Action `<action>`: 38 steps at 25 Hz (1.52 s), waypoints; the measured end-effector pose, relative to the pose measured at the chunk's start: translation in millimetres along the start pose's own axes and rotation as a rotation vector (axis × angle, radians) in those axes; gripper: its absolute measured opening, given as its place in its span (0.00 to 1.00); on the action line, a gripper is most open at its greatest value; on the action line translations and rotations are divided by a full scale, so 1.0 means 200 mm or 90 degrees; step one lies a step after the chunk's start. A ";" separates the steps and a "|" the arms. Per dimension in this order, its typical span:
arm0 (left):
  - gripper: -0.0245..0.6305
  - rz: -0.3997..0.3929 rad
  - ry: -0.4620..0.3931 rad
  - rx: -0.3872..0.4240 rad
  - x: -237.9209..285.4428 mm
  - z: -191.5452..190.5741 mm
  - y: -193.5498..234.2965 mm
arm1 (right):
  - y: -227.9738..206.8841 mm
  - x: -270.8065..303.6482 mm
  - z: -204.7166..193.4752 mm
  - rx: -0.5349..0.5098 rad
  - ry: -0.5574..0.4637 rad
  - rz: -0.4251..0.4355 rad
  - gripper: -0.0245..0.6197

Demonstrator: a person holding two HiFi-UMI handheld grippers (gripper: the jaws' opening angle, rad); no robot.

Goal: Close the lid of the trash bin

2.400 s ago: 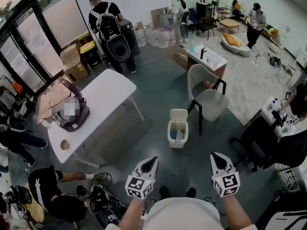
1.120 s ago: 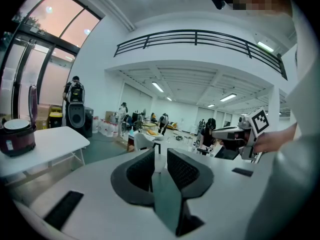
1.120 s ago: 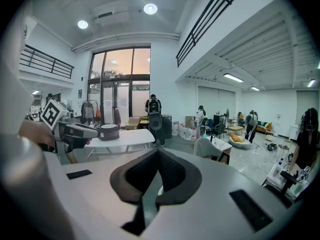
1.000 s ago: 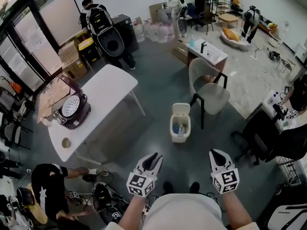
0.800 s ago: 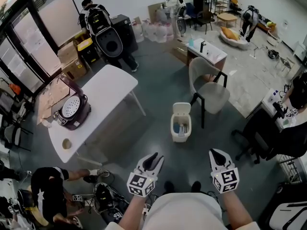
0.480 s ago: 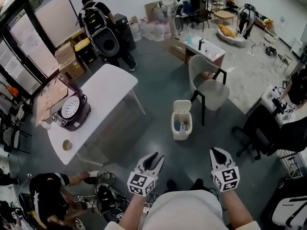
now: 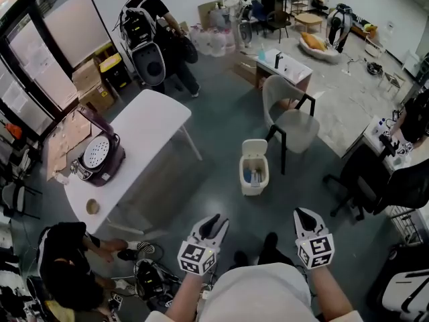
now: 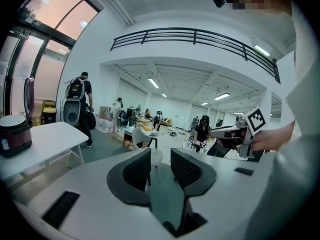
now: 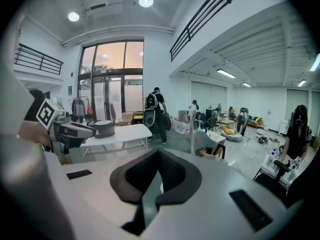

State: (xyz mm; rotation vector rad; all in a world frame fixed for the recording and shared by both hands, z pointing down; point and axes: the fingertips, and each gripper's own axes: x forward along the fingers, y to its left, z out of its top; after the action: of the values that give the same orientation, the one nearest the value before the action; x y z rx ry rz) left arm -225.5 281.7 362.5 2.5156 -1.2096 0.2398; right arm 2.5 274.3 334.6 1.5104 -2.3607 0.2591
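A small white trash bin (image 7: 253, 174) stands on the grey floor ahead of me, its lid (image 7: 255, 147) tipped up and items showing inside. Both grippers hang well short of it, low in the head view. My left gripper (image 7: 212, 221) is open; its jaws have just been opening and nothing is between them. In the left gripper view its jaws (image 8: 160, 155) stand apart over the floor. My right gripper (image 7: 303, 215) is shut and empty, and the right gripper view shows its tips (image 9: 159, 153) meeting.
A white table (image 7: 144, 146) with a rice cooker (image 7: 99, 156) stands left of the bin. A grey chair (image 7: 291, 123) is just behind it, a black office chair (image 7: 365, 186) to the right. One person with a backpack (image 7: 151, 25) walks far off; another crouches by cables (image 7: 67, 274).
The bin's lid stays up. The backpack person has walked right behind the table. My foot has stepped forward. Both grippers keep their places in the head view.
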 end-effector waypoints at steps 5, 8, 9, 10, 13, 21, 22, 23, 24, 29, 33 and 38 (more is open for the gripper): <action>0.25 0.002 0.008 -0.003 0.07 0.01 0.03 | -0.05 0.08 0.01 0.007 0.005 0.004 0.06; 0.25 0.010 0.011 -0.005 0.13 0.03 0.07 | -0.10 0.16 0.01 0.012 0.010 0.013 0.06; 0.25 0.013 0.012 -0.006 0.16 0.04 0.08 | -0.12 0.20 0.01 0.012 0.012 0.017 0.06; 0.25 0.016 0.014 -0.007 0.19 0.04 0.10 | -0.14 0.23 0.01 0.012 0.013 0.021 0.06; 0.25 0.023 0.020 -0.010 0.30 0.05 0.12 | -0.23 0.33 0.02 0.015 0.018 0.030 0.06; 0.25 0.033 0.040 -0.004 0.67 0.14 0.16 | -0.54 0.61 0.04 0.023 0.034 0.055 0.06; 0.26 0.035 0.043 -0.002 0.71 0.15 0.17 | -0.57 0.65 0.05 0.026 0.034 0.058 0.06; 0.26 0.038 0.046 -0.001 0.75 0.16 0.18 | -0.61 0.68 0.05 0.028 0.034 0.061 0.06; 0.26 0.042 0.048 0.001 0.79 0.17 0.18 | -0.64 0.71 0.06 0.029 0.034 0.065 0.06; 0.26 0.059 0.054 0.002 0.96 0.22 0.20 | -0.81 0.84 0.08 0.034 0.035 0.083 0.06; 0.25 0.070 0.066 0.005 1.06 0.25 0.21 | -0.90 0.92 0.08 0.034 0.040 0.098 0.06; 0.25 0.076 0.075 0.006 1.19 0.28 0.22 | -0.99 1.01 0.07 0.033 0.046 0.110 0.06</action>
State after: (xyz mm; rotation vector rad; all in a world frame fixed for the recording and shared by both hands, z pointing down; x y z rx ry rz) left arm -112.4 62.9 390.0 2.4027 -1.3151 0.4186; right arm 102.3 15.1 391.1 1.2956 -2.4459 0.4118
